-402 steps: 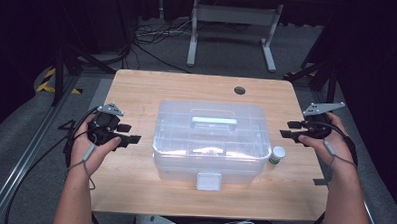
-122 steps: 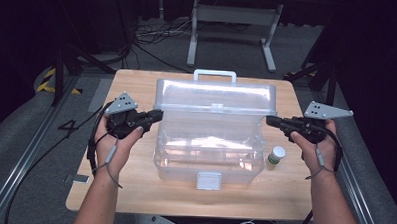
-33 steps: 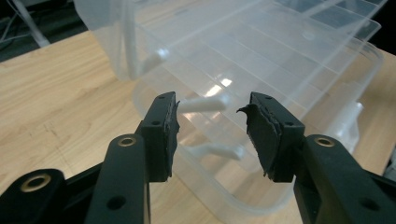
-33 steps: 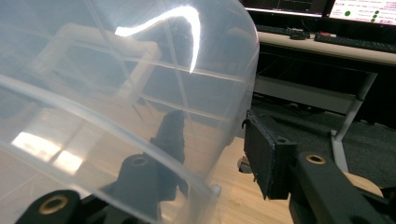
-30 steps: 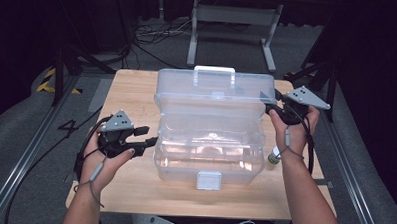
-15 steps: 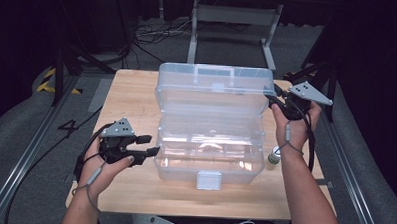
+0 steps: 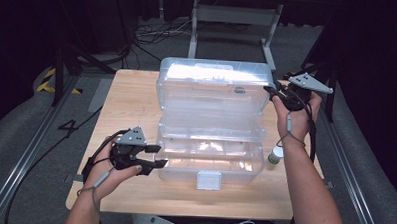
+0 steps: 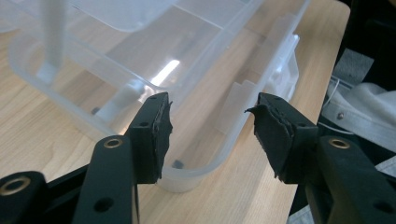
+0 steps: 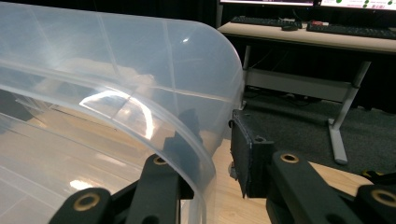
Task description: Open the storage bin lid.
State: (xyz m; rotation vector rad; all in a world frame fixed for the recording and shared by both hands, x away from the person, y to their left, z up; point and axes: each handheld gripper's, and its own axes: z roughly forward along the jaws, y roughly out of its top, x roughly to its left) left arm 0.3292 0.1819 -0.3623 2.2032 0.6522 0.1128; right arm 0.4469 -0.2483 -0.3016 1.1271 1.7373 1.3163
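While the lid [image 7: 212, 87] stands raised | right gripper [image 7: 273, 92] straddling its edge, closing | left gripper [image 7: 157, 155] opening, nothing held

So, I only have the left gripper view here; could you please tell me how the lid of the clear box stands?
Observer: The lid stands raised, about upright, behind the base.
Operator: Thank you. Is the right gripper on it?
Observer: The right gripper is at the lid's right edge. Its jaws have just been closing with the rim between them, though I cannot tell whether the pads press on it.
Operator: Is anything else on the table?
Observer: A small bottle with a pale cap stands just right of the base.
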